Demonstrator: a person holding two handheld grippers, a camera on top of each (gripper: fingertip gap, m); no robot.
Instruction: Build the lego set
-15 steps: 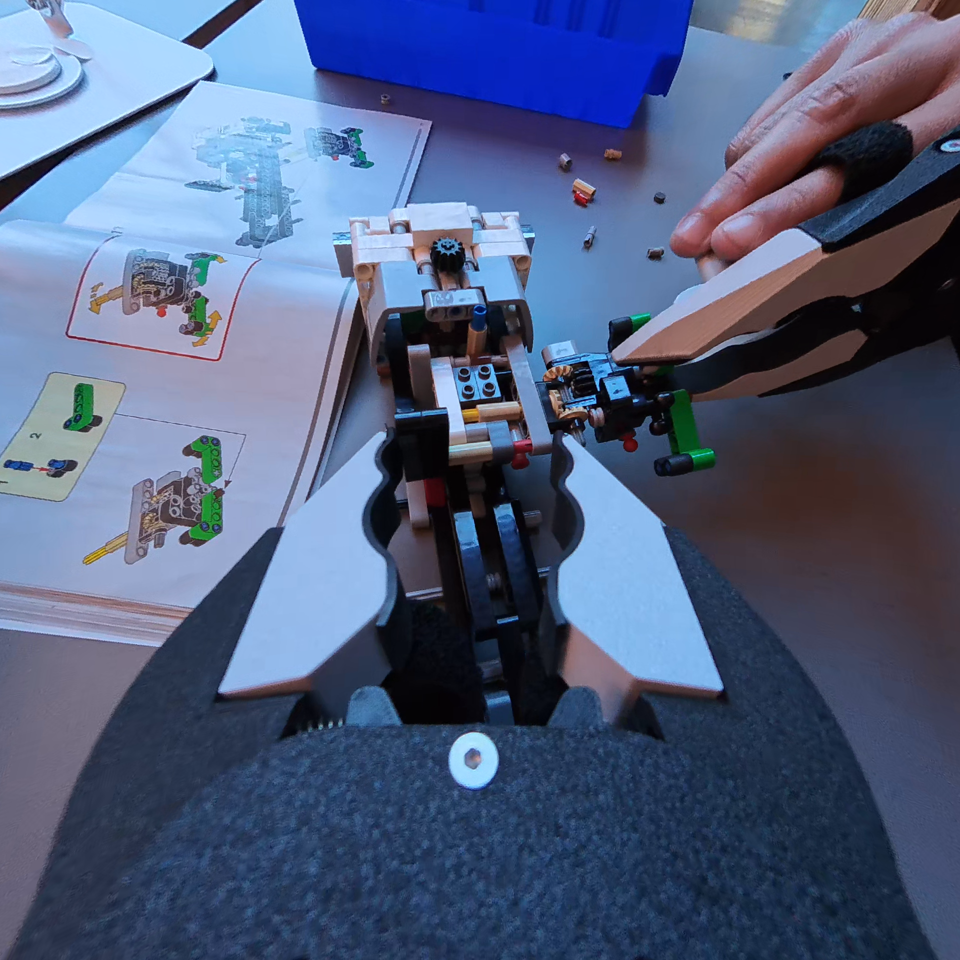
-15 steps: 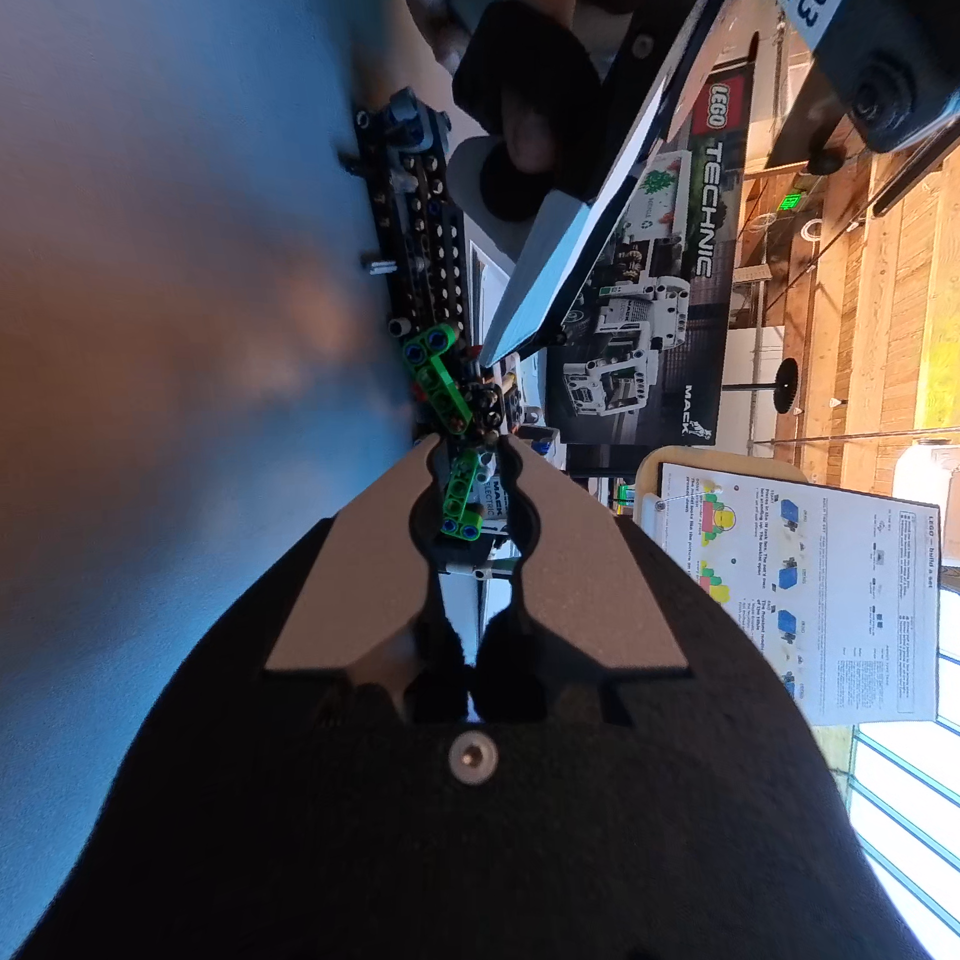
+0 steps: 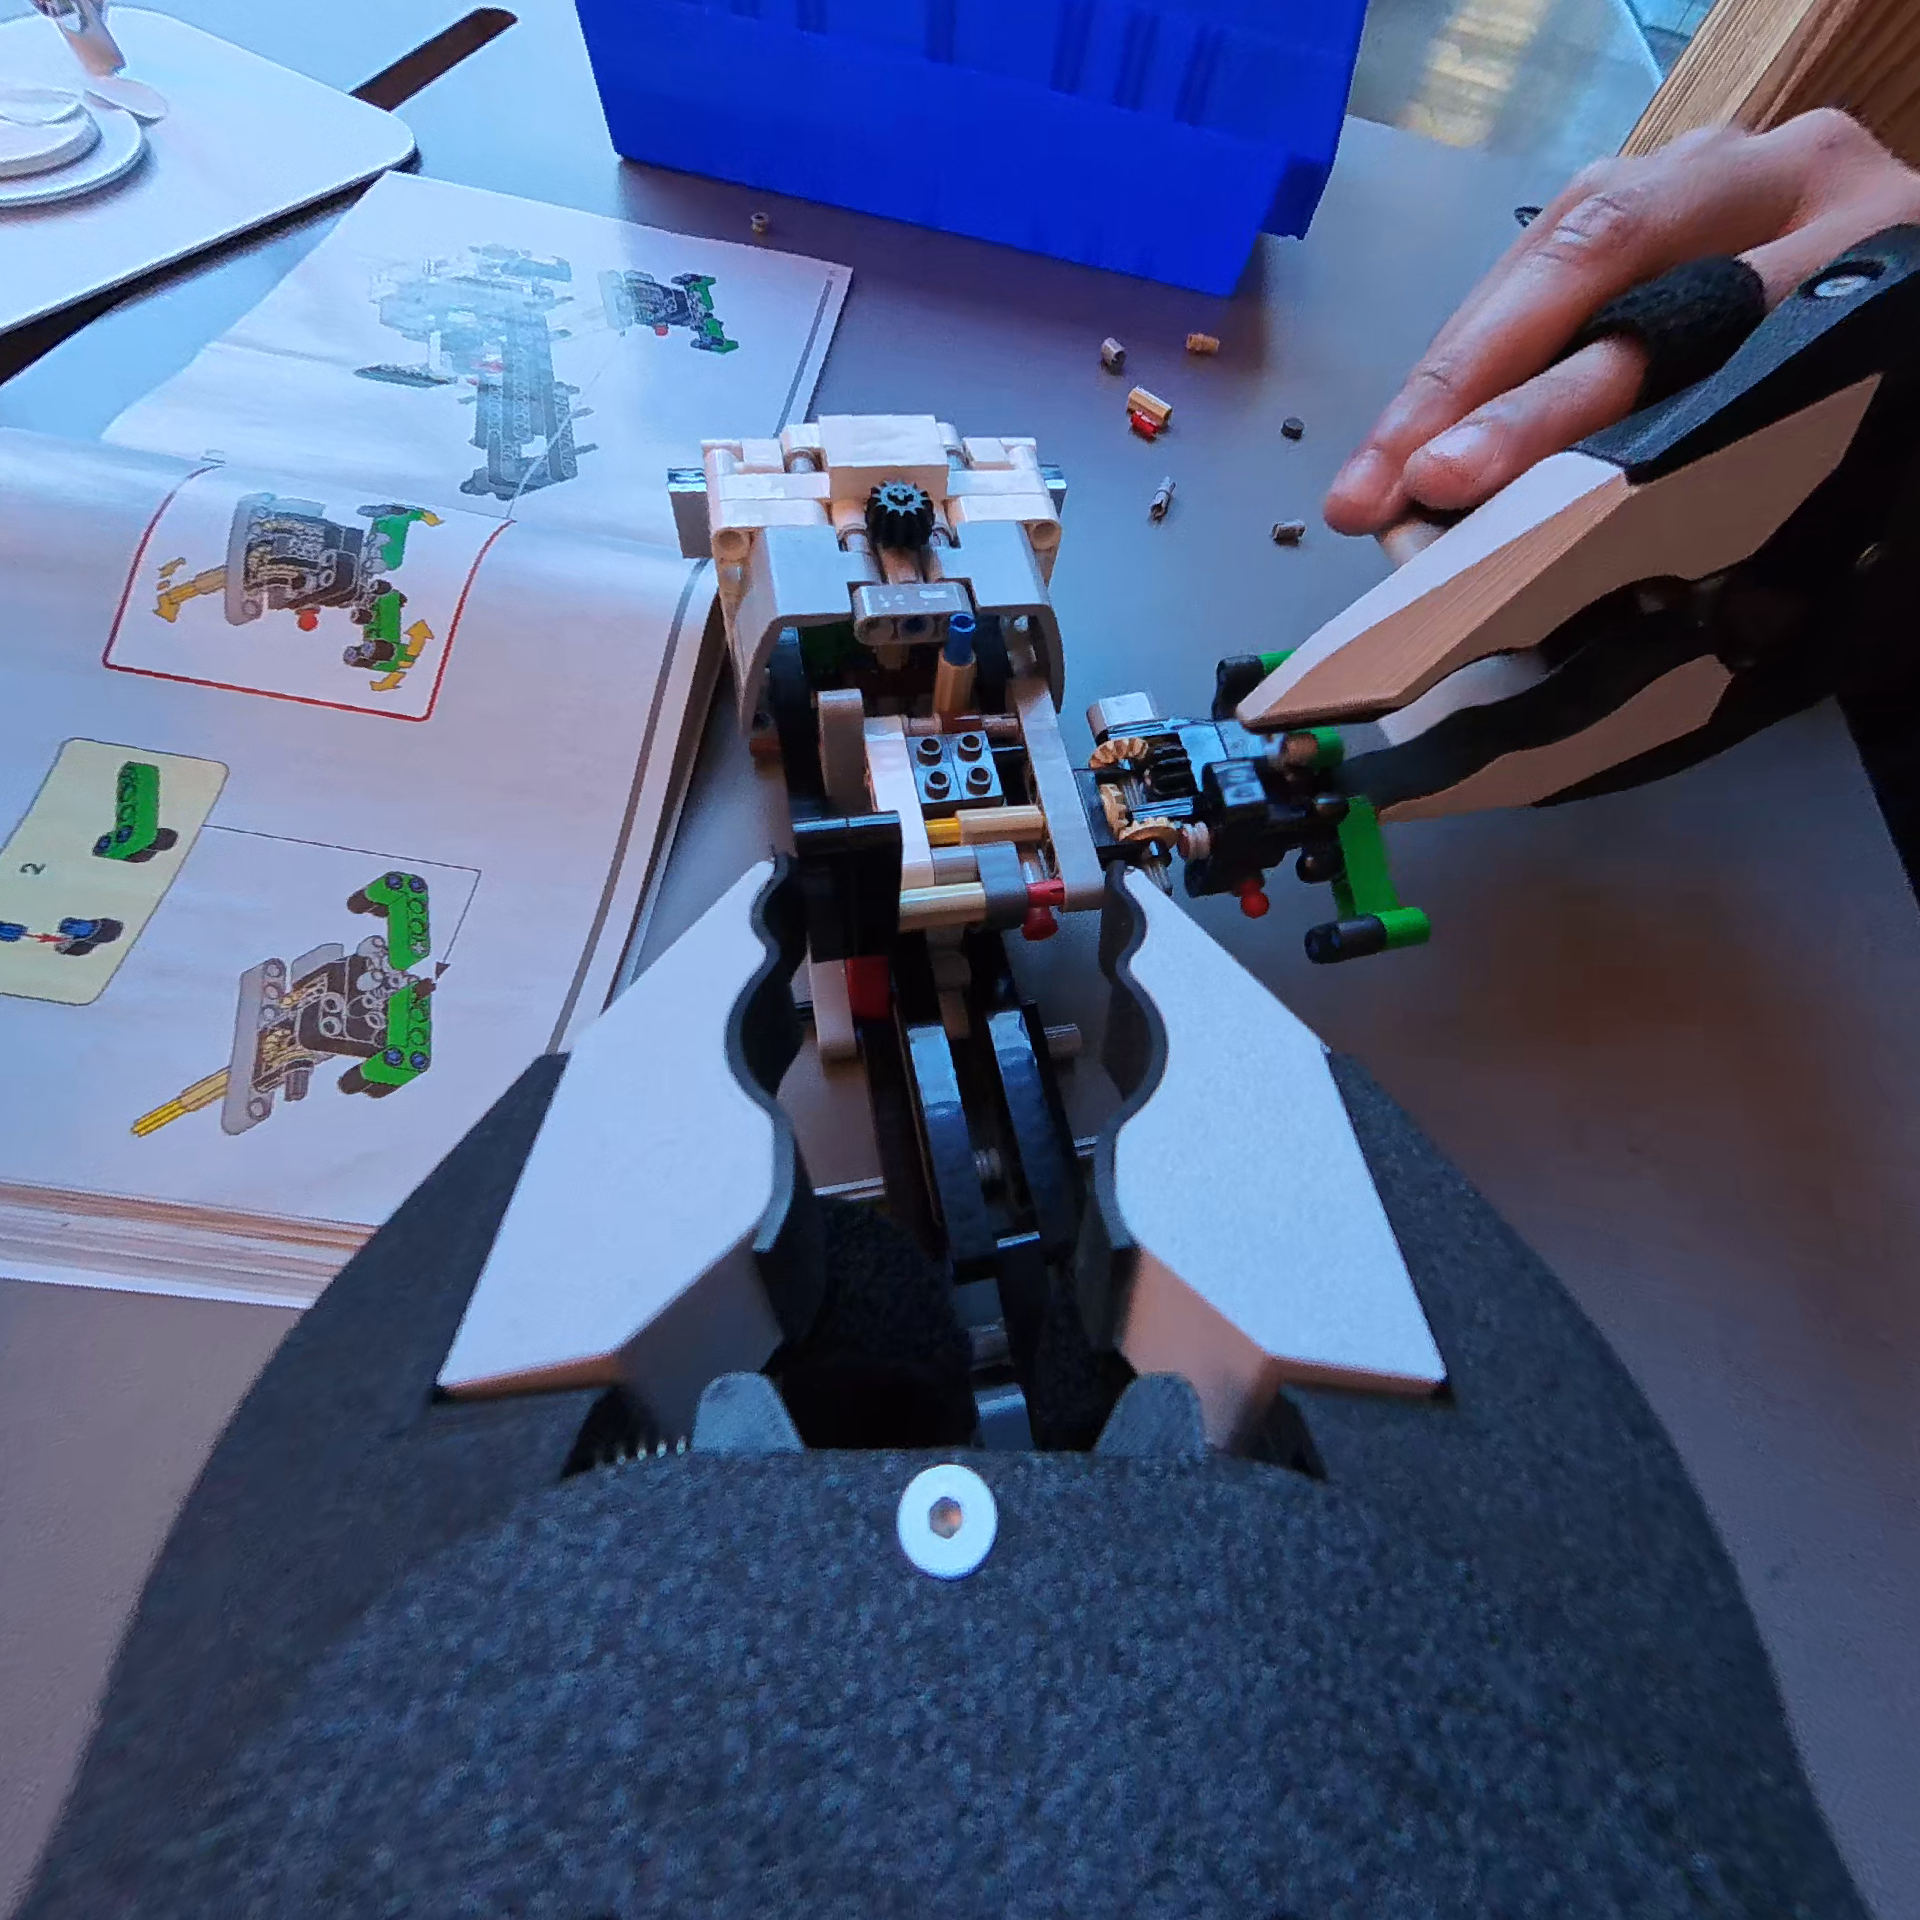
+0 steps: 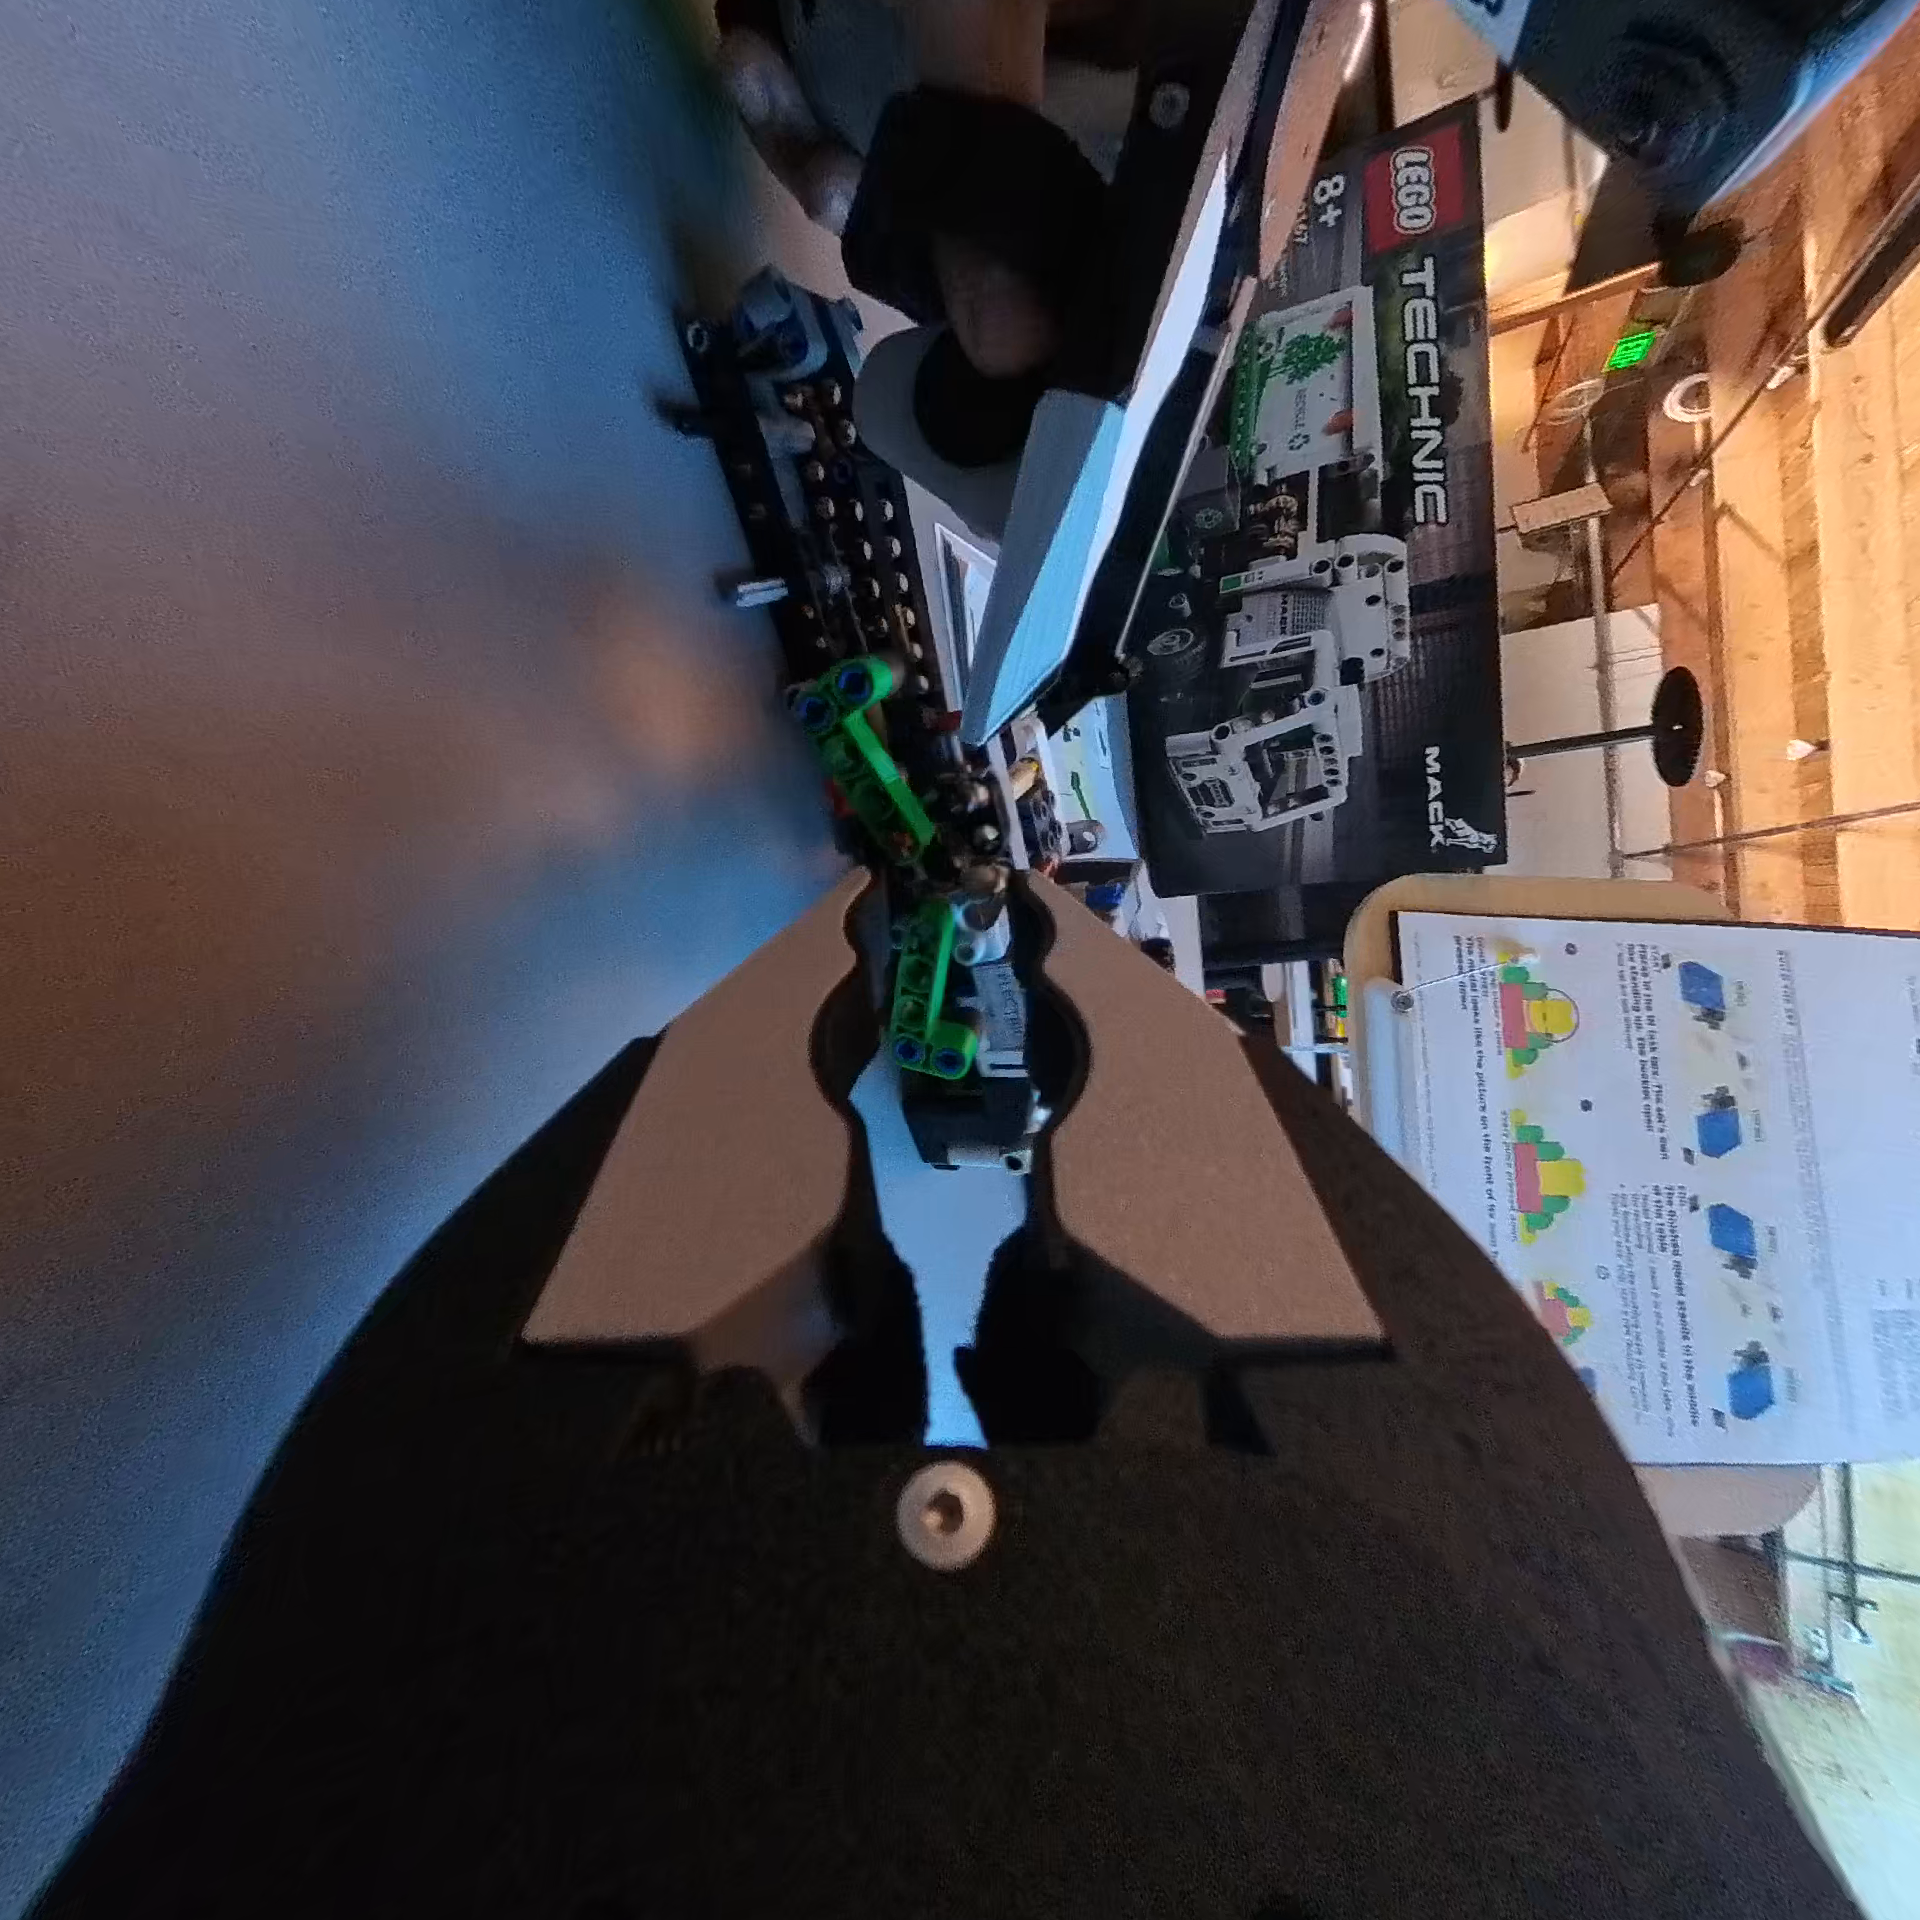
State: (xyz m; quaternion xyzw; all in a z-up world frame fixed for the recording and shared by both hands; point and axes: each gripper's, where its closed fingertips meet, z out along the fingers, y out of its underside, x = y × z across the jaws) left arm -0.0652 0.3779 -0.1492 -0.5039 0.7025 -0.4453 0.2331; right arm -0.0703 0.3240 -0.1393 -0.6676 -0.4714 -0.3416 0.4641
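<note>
Left wrist view puts the half-built chassis (image 3: 914, 748) at the centre of the frame; it is a long frame of grey, white and black beams with a black gear near its far end and tan pins across its middle; your left gripper (image 3: 940, 914) clamps it, one finger on each flank. Your right gripper (image 3: 1309, 748) comes in from the right of the frame, closed on the small module (image 3: 1236, 810), a black block with tan gears and two green arms; its geared end touches the chassis's right side. In the right wrist view the same module (image 4: 951, 1023) sits pinched between the right gripper (image 4: 951, 904) fingers.

The instruction booklet (image 3: 343, 727) lies just beside the chassis on the left of the frame; the blue bin (image 3: 966, 135) stands across the top, well apart; loose small parts (image 3: 1148, 408) lie scattered at upper right, near your hand (image 3: 1600, 343); the dark table (image 3: 1621, 1091) is bare at lower right.

The chassis runs lengthwise up the frame, gear end farthest from you; the module's long axis lies crosswise to it, green arms pointing towards the right edge.
</note>
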